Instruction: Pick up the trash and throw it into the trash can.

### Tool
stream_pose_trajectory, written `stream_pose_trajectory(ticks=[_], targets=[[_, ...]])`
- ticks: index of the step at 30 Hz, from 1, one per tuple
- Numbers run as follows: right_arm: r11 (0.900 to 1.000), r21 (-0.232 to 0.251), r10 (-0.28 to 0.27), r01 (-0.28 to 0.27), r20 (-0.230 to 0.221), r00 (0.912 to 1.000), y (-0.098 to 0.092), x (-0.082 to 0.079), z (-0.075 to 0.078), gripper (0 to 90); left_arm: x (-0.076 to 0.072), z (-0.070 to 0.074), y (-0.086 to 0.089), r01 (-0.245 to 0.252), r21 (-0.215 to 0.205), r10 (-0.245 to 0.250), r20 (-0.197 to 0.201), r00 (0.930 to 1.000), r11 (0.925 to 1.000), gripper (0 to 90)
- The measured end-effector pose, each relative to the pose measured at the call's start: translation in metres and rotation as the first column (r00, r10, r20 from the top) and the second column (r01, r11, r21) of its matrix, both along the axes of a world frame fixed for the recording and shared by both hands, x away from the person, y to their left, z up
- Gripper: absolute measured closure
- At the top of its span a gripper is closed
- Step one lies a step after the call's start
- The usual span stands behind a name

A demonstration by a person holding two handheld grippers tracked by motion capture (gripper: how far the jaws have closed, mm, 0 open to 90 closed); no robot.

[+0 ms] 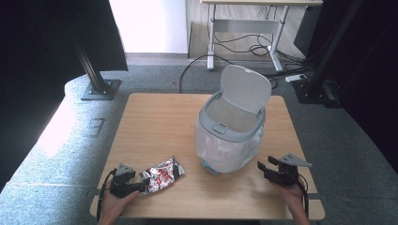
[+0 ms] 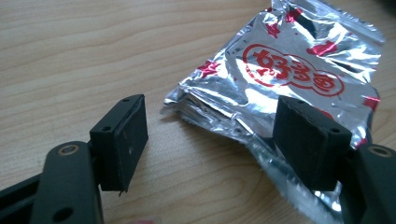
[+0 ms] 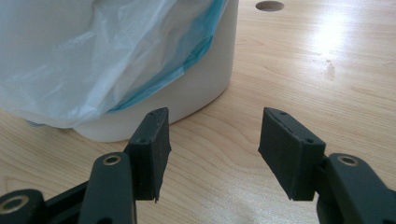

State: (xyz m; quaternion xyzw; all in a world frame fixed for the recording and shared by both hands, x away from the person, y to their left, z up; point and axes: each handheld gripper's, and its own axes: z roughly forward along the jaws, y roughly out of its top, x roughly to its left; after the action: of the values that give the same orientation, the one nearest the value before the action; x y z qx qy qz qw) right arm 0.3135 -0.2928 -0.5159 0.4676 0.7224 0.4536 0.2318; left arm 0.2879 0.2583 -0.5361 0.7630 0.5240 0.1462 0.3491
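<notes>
**Two spread grippers, one loose packet**

Left gripper (image 2: 210,140): jaws released, astride the foil packet (image 2: 285,79) lying left of the bin (image 1: 231,123); closing may crush or skid the slick foil. Right gripper (image 3: 212,151): released, empty, beside the bin's base; it could snag the liner (image 3: 93,60).

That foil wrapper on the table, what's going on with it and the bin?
A person at a wooden table holds a gripper in each hand. The left gripper is open, its jaws either side of a corner of the crinkled silver and red foil wrapper, which lies flat on the table and is not yet gripped. The right gripper is open and empty, near the base of the small bin. The bin's lid is up and a plastic liner drapes over its sides.
</notes>
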Motion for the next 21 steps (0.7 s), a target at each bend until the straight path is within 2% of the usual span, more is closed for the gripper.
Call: stream_pose_trajectory(ticks=[1,6,7,9,10,11,13,21], targets=[[1.0,0.0,0.0,0.0,0.001,1.0,0.0,0.0,0.0,42.4,0.0,-0.002,-0.002,0.007,0.009,-0.007,-0.013,0.9999,0.9999,27.2],[1.0,0.003,-0.005,0.005,0.005,1.0,0.0,-0.001,0.001,42.6,0.0,-0.004,-0.005,0.009,0.045,-0.009,0.003,1.0,0.999,28.8],[1.0,0.004,-0.009,0.009,0.005,0.9999,-0.001,-0.001,0.001,42.7,-0.001,-0.004,-0.006,0.008,0.067,-0.009,0.016,0.9998,0.9977,32.2],[1.0,0.004,-0.011,0.011,0.005,0.9999,-0.001,-0.001,0.0,42.7,-0.002,-0.005,-0.006,0.009,0.084,-0.011,0.025,0.9996,0.9965,37.2],[1.0,0.004,-0.011,0.011,0.005,0.9999,-0.001,-0.001,0.0,42.7,-0.002,-0.005,-0.006,0.007,0.099,-0.01,0.032,0.9994,0.9951,37.2],[1.0,0.005,-0.012,0.012,0.005,0.9999,-0.001,-0.001,0.0,42.8,-0.003,-0.005,-0.007,0.003,0.117,-0.008,0.04,0.9992,0.9931,42.2],[1.0,0.004,-0.012,0.012,0.006,0.9999,-0.001,-0.001,0.001,42.8,-0.003,-0.004,-0.007,0.003,0.128,-0.008,0.045,0.999,0.9918,48.0],[1.0,0.003,-0.022,0.022,0.008,0.9997,-0.002,0.0,0.0,43.2,-0.002,-0.003,-0.013,0.019,0.135,-0.025,0.047,0.9986,0.9906,73.2]])
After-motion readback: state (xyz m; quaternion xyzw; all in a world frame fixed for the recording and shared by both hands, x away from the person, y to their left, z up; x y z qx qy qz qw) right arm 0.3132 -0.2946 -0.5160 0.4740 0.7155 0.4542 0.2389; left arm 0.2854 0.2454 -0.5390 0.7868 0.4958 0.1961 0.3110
